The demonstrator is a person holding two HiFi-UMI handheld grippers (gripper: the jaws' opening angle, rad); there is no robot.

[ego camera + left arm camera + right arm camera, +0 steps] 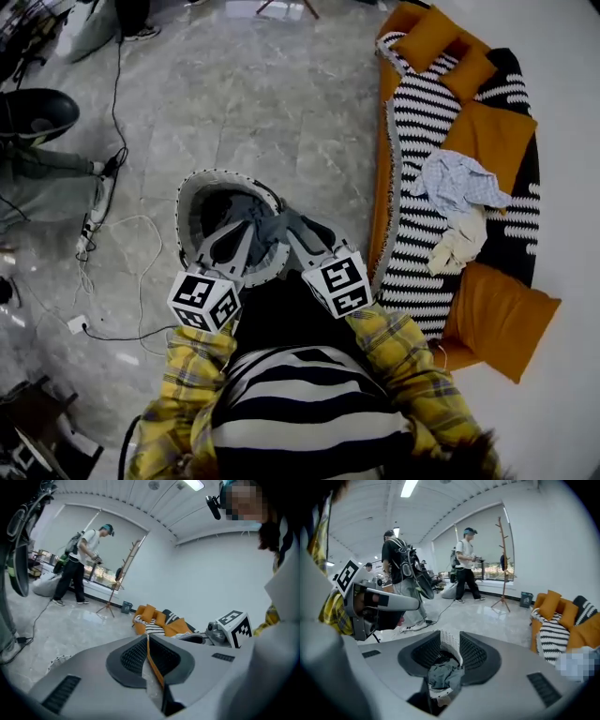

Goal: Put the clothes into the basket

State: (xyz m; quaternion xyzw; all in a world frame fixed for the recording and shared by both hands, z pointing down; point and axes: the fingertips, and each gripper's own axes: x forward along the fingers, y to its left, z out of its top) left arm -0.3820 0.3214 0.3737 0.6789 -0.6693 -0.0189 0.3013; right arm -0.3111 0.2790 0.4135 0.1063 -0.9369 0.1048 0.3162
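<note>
Two hand-held grippers: both hang side by side over the basket [187,202], straight in front of the person and angled downward.
Left hand-held gripper [228,242]: its jaws are closed to a thin slit and grip nothing; only floor [262,94] and the far sofa [412,122] show through the slit in the left gripper view.
Right hand-held gripper [298,232]: its jaws stand partly apart and the pads press on nothing.
Seen through its gap: the basket's white woven rim and the grey garment [444,674] lying below.
Basket: round, pale-rimmed, on the marble floor just left of the sofa.
Grey garment in the head view: inside the basket, bunched toward the near right rim, directly beneath the tips of both grippers.
Checked shirt [459,183]: light blue, crumpled on the striped sofa seat, well to the right of the right hand-held gripper.
Cream garment [459,242]: touching the checked shirt's lower edge, also on the sofa.
Orange cushion [497,314]: on the sofa's near end, beside the cream garment.
</note>
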